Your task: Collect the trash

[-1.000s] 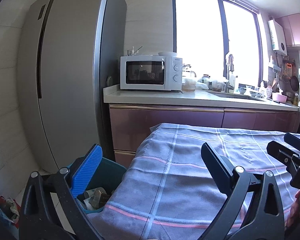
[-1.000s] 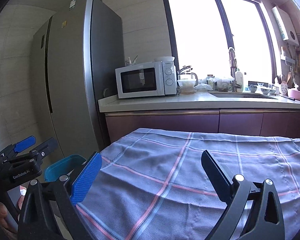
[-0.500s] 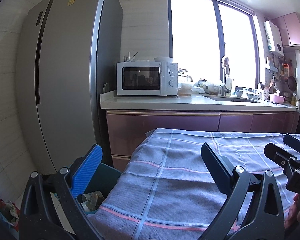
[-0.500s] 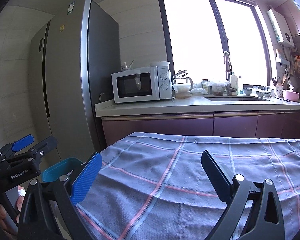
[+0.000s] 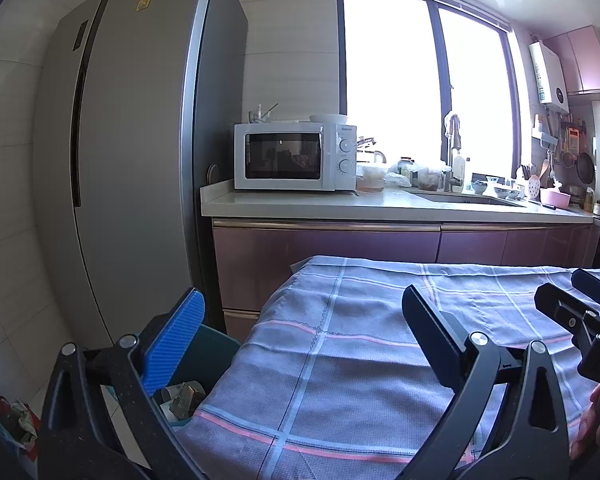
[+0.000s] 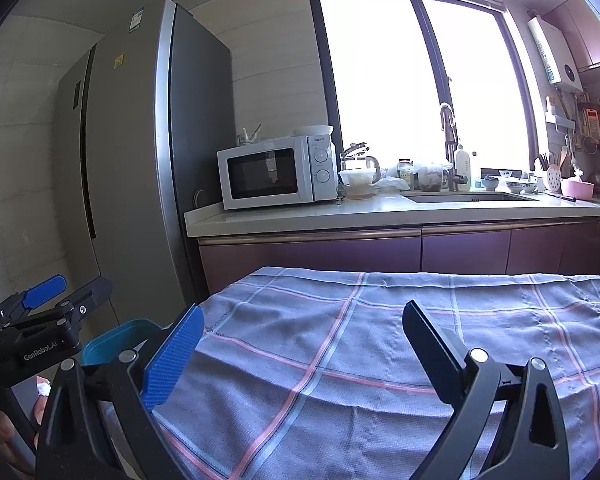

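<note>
Nearest, we note the left claw spread wide, nothing between its fingers, over the left edge of the cloth-covered desk. Only the left wrist view looks down into the teal bin beside that edge, where crumpled trash lies; more scraps sit on the floor at far left. In the right wrist view we see just the bin's rim and the left claw from the side. The right claw is likewise released and empty, held level above the plaid cloth. Beyond stand the microwave, the fridge and the window.
</note>
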{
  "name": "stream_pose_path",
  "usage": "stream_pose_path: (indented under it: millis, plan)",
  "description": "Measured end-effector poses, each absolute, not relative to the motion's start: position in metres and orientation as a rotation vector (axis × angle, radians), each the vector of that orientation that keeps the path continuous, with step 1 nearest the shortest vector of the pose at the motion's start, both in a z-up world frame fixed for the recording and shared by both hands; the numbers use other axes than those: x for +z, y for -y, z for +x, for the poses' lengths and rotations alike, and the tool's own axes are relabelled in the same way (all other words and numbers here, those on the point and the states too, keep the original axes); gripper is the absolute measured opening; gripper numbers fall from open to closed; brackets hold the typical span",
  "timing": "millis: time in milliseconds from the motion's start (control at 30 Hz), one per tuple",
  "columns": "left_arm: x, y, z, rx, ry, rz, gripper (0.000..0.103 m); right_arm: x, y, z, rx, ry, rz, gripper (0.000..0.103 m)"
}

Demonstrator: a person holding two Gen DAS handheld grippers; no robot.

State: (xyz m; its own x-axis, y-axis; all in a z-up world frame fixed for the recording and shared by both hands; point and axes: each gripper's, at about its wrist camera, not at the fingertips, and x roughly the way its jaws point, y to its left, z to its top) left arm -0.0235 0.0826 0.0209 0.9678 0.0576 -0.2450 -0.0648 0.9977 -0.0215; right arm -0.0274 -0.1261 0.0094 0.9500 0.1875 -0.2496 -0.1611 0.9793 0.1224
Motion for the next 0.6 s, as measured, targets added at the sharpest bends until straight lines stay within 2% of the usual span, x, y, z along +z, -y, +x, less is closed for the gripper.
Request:
stream_pose_path:
  millis: [600]
  plan:
    - [0.0189,-0.0805,-0.0223,0.072,-0.248,-0.028,0.097,0.0106,0.1345,-0.0238,0.175,-0.26,0.109,0.096]
